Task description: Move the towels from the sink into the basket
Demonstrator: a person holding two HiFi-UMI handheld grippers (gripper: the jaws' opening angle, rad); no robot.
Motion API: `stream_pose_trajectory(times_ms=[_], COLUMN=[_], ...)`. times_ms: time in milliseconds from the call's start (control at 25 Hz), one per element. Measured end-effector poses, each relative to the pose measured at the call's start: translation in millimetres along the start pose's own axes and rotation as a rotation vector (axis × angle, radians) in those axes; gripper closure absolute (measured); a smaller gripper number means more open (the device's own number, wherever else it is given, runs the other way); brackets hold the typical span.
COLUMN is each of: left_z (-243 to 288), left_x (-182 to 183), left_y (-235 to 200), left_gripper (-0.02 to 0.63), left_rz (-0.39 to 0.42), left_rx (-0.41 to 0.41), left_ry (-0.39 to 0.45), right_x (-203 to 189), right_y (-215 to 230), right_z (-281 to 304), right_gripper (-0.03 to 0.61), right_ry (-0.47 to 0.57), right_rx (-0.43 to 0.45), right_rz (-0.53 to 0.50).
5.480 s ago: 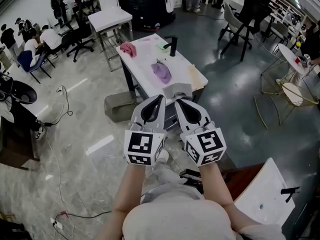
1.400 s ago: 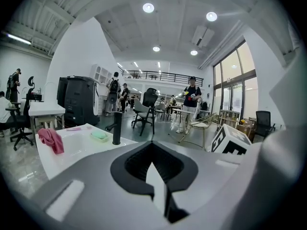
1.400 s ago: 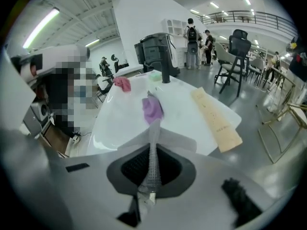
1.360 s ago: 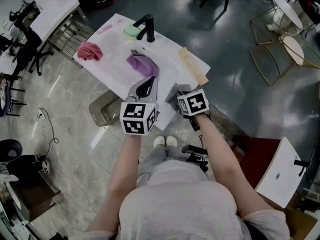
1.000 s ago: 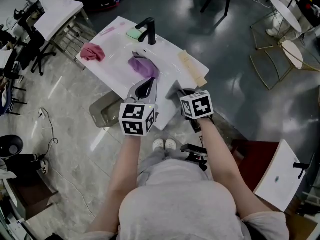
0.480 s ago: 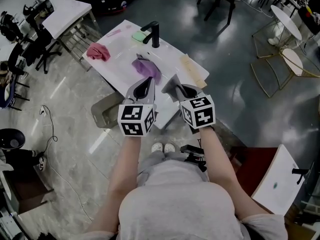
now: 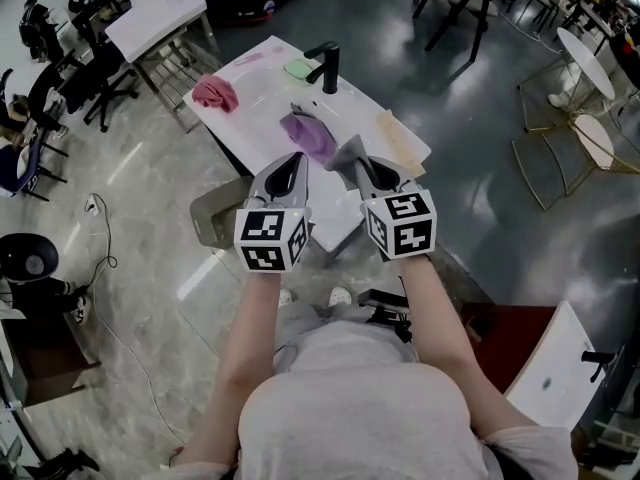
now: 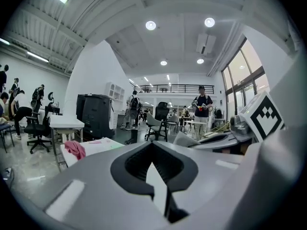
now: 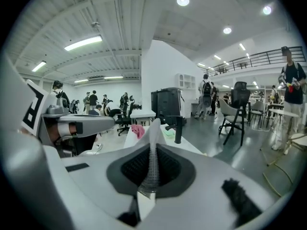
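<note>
The right gripper (image 7: 366, 168) is clenched on a corner of a grey towel (image 7: 346, 154). This soft, limp cloth stands up as a pale point between the ribbed pads in the right gripper view. The left gripper (image 7: 291, 158) has its jaws together, with nothing between them. Both grippers are of smooth grey plastic and carry a marker cube at the back.

A crumpled purple towel (image 7: 308, 136) lies in the basin of the white sink (image 7: 262, 118), just in front of the black faucet (image 7: 326, 66). A pink towel (image 7: 215, 93) lies bunched on the left end of the counter, and a flat green sponge (image 7: 298, 68) is beside the faucet.

Only the head view shows the purple towel and the basket (image 7: 203, 206), a grey rectangular bin on the floor beside the near left side of the counter. The gripper views show instead the hall beyond, with standing people and chairs.

Both grippers hang over the near edge of the counter. To its left the pale marbled floor is open, with one thin cable, and the chairs stand well apart.
</note>
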State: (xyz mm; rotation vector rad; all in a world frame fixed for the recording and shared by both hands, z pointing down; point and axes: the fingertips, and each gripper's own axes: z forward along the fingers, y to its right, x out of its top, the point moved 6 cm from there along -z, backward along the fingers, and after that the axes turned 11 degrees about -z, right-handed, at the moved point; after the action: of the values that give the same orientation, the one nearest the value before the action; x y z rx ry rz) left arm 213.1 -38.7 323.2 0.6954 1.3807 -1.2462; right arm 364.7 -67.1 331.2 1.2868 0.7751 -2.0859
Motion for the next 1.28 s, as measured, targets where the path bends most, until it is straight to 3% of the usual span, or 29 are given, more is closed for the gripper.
stream_pose_trajectory(times_ms=[320,680,1280], left_z=[-33.5,-66.0,-114.9], left_x=[7.8,24.6,53.1], left_y=[-45.5,-106.2,-211.9], left_gripper=[0.609,0.609,0.609], left_rz=[-0.020,-0.003,-0.005], left_rx=[0.049,0.049,0.041], left_ry=[0.017,0.026,0.055], right_x=[21.1,52.4,104.3], right_y=[-34.5,-85.7,-188.5], right_z=[16.9,47.7,114.4], right_gripper=[0.551,0.551,0.550], right_ry=[0.016,0.043,0.095], right_rx=[0.002,-0.027,0.015], right_rz=[-0.005,0.008,0.019])
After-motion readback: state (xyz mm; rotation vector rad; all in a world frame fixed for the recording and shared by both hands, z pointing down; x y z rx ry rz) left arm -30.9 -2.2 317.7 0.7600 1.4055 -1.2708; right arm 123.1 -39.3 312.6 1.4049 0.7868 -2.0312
